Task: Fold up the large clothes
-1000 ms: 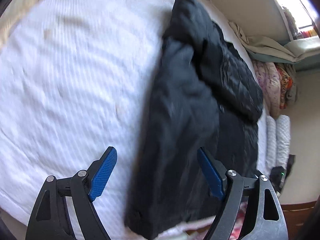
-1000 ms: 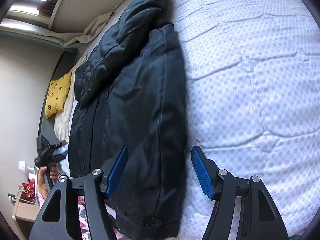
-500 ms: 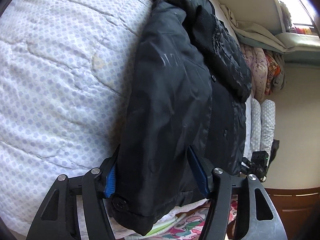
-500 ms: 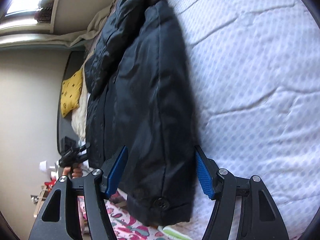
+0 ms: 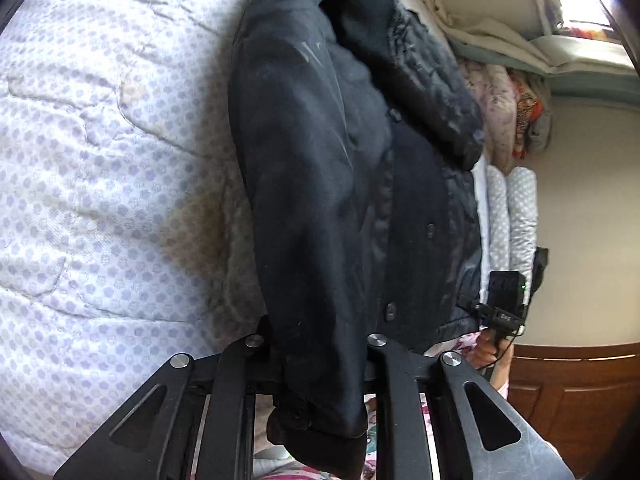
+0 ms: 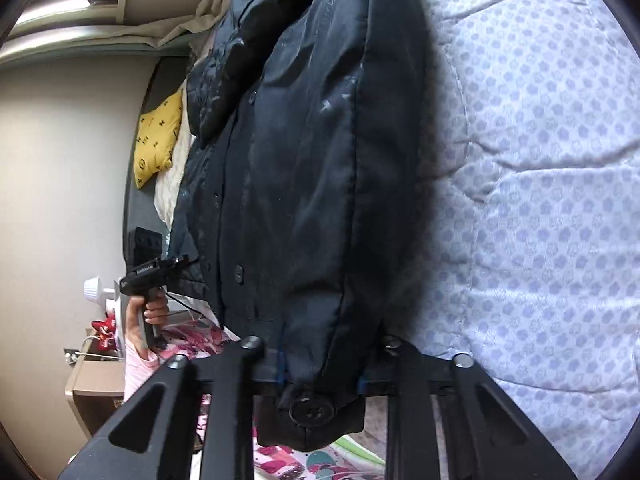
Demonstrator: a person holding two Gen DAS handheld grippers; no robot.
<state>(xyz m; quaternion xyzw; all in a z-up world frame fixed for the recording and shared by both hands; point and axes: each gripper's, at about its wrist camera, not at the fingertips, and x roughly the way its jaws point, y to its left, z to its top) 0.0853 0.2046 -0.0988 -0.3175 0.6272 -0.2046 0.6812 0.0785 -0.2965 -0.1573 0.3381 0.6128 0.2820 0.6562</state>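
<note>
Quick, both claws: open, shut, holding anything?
Left claw: jaws just closed, shut on the near hem of the black coat.
Right claw: jaws just closed, shut on the coat's other hem corner.

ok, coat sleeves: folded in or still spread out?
Folded in. Each sleeve lies lengthwise over the black coat, cuffs at the hem, pinched by the left gripper and right gripper.

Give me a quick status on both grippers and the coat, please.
Left gripper and right gripper have just closed, each shut on a bottom corner of the black coat. Coat lies flat on the quilt. Nothing in the way.
</note>
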